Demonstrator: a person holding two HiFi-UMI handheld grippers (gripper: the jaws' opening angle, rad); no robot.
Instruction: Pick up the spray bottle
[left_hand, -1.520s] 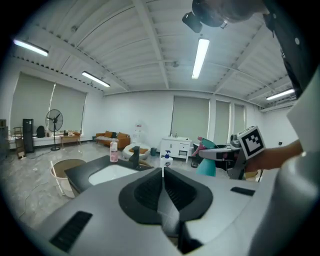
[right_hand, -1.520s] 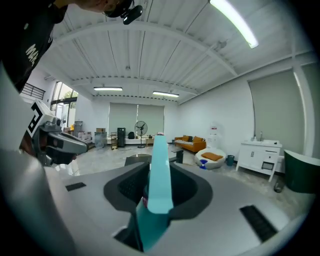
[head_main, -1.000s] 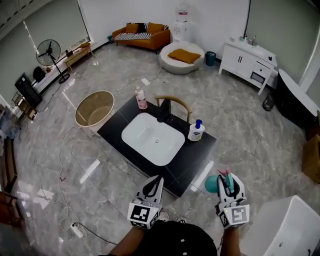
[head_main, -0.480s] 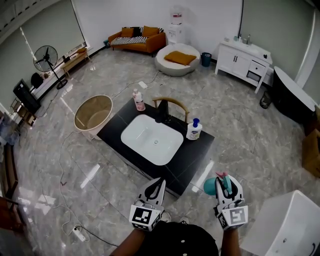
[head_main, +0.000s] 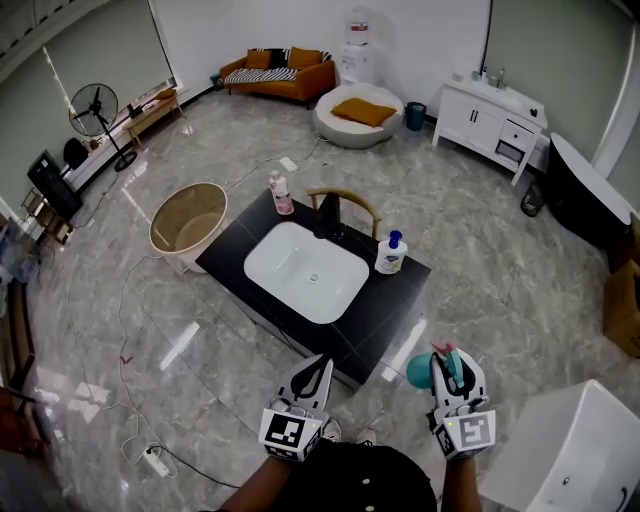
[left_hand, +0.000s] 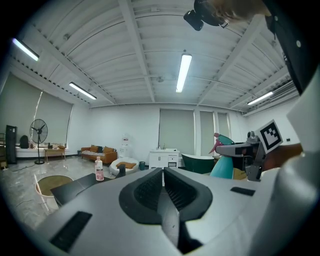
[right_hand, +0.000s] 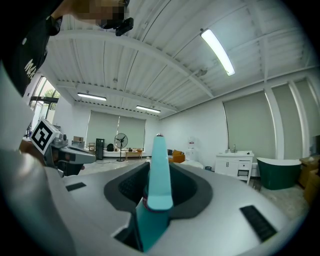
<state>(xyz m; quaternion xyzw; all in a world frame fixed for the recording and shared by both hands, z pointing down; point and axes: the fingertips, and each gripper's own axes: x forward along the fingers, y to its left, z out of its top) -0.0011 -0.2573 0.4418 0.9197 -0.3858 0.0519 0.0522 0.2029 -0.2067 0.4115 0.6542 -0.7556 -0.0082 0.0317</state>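
Observation:
A teal spray bottle (head_main: 424, 369) with a pink trigger is clamped between the jaws of my right gripper (head_main: 450, 371), held in the air off the right front corner of the black sink counter (head_main: 378, 312). In the right gripper view the bottle's teal head (right_hand: 159, 172) stands up between the two dark pads. The left gripper (head_main: 313, 371) hovers over the counter's near edge with its jaws pressed together and nothing in them. From the left gripper view, its own shut tips (left_hand: 163, 182) sit low centre, and the spray bottle (left_hand: 222, 162) shows at the right.
On the counter are a white basin (head_main: 307, 271), a black tap (head_main: 327, 217), a pink bottle (head_main: 281, 194) and a white pump bottle (head_main: 391, 253). A round wicker basket (head_main: 186, 218) stands left, a white cabinet corner (head_main: 570, 460) at bottom right. Cables and a power strip (head_main: 152, 461) lie on the floor.
Both grippers have drifted slightly against the counter as the view shifted; the spray bottle stays gripped in the right one and the left stays shut.

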